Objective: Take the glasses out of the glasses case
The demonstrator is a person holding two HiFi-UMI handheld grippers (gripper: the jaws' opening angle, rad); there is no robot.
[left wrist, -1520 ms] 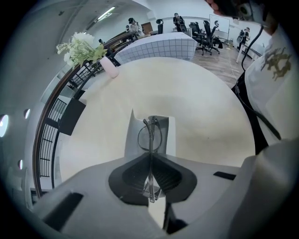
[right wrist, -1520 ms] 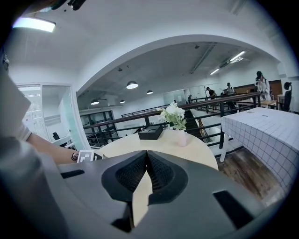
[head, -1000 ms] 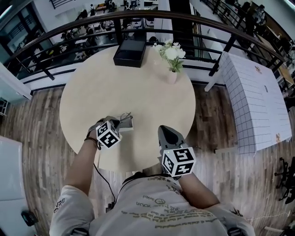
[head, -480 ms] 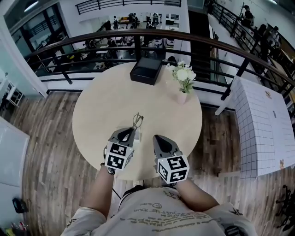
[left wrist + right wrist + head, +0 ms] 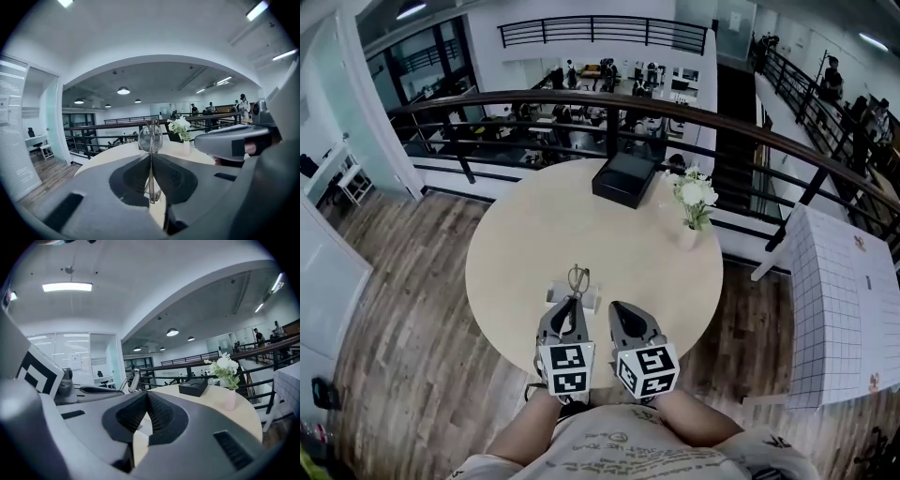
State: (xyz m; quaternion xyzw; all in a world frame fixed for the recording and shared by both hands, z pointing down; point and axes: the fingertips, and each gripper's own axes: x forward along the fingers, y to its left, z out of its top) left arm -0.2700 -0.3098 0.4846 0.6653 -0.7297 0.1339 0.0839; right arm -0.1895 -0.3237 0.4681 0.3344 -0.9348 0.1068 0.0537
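**While the left gripper [image 5: 150, 159] pinches the glasses [image 5: 150, 137], the glasses case [image 5: 592, 301] lies beneath**

Because its jaws press onto a thin bar of the frame, the glasses stand on from the tips. Their long axis runs near to far, round lens at the far end. The white glasses case lies under those tips on the near part of the round table [image 5: 525, 234]; whether frame and case touch is unclear. Just right, the right gripper [image 5: 147, 397] has jaws closed on nothing. A lift clear seems all that is left.
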